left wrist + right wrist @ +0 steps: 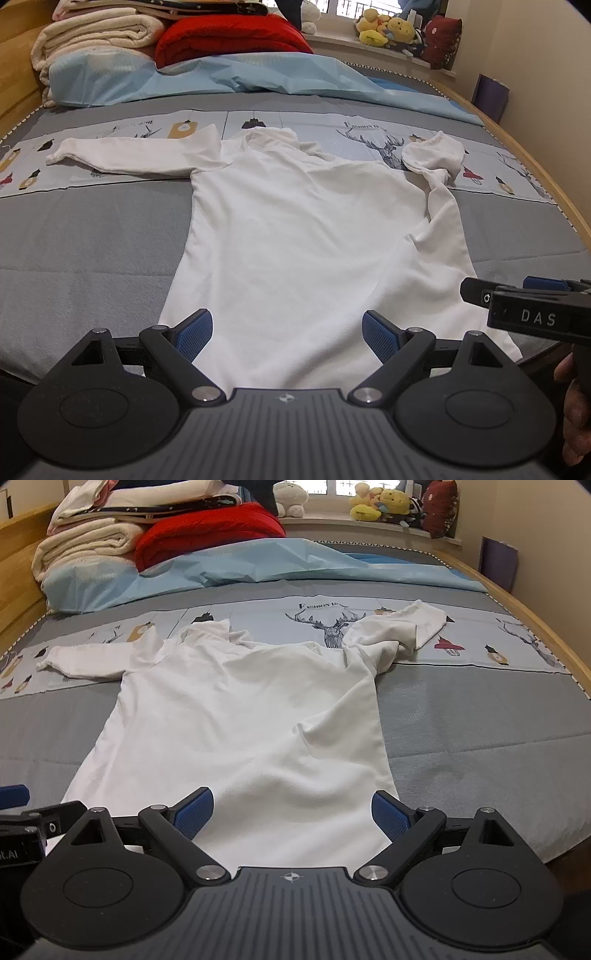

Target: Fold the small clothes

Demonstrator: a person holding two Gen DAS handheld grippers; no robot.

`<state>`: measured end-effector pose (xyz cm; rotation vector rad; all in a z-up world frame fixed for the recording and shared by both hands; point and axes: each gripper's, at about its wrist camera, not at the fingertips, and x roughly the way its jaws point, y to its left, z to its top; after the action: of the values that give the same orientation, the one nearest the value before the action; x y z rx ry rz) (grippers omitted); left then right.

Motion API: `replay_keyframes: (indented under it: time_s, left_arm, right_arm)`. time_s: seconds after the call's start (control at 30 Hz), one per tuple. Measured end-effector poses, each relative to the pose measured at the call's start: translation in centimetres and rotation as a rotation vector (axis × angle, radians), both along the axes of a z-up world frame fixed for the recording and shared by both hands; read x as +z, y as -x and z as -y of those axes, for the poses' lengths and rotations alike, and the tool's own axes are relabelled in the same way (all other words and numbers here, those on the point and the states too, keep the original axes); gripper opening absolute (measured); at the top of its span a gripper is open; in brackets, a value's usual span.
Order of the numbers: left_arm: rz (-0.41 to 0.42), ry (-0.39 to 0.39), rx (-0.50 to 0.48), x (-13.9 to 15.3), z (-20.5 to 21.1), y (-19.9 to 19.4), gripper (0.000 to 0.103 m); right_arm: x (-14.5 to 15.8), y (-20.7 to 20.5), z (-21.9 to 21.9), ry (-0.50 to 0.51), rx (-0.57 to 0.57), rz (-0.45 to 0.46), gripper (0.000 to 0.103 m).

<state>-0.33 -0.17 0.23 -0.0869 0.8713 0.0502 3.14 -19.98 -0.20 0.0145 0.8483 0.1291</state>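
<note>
Left wrist view: a white long-sleeved top [295, 236] is seen spread flat on the grey bedcover [92, 236], collar toward 12 o'clock, hem toward 6 o'clock; one sleeve [125, 155] is stretched out straight toward 9 o'clock, the other sleeve [436, 166] is bunched and doubled over at 2 o'clock. The left gripper [287, 334] is held wide apart just above the hem, nothing caught between its blue pads [195, 336]. At 3 o'clock the right gripper [476, 291] is glimpsed from the side by the hem's corner, and its spread cannot be told from here. Folded cream blankets [96, 37], a red quilt [229, 37] and a pale blue sheet [229, 77] are stacked at 11 to 12 o'clock, plush toys [388, 29] at 1 o'clock. Right wrist view: the same top [240, 716] is seen shifted toward 9 o'clock, the crumpled sleeve [399, 635] at 1 o'clock. The right gripper [293, 814] is spread wide over the hem's edge, nothing gripped. At 9 o'clock part of the left gripper [14, 797] is caught at the frame's edge
</note>
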Motion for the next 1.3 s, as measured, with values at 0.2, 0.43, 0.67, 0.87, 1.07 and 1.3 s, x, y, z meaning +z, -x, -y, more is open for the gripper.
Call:
replay_keyframes:
  time_s: [0.2,0.43,0.67,0.87,1.07,1.3]
  left_arm:
    - [0.036,-0.009,-0.027,0.2,0.1,-0.3,0.073]
    - [0.008,0.027,-0.095,0.8,-0.2,-2.0,0.029]
    - [0.036,-0.007,-0.174,1.6,-0.9,-9.3,0.016]
    - [0.042,-0.043,-0.133,0.0,-3.3,-19.7,0.014]
    - [0.025,0.023,-0.073,-4.3,-5.8,-28.4,0.014]
    - [0.019,0.086,0.025,-8.8,-8.3,-36.8,0.039]
  right_arm:
    - [1.2,-0.4,0.5,-0.007,-0.026,0.052,0.073]
    - [3.1,-4.3,4.0,-0.144,-0.133,0.168,0.042]
    - [2.7,-13.4,5.3,-0.124,-0.126,0.219,0.040]
    - [-1.2,-22.4,4.0,-0.163,-0.014,0.151,0.040]
    - [-7.4,-29.4,1.5,-0.095,0.022,0.013,0.041]
    - [-12.0,-33.9,-0.2,-0.073,0.017,-0.123,0.061]
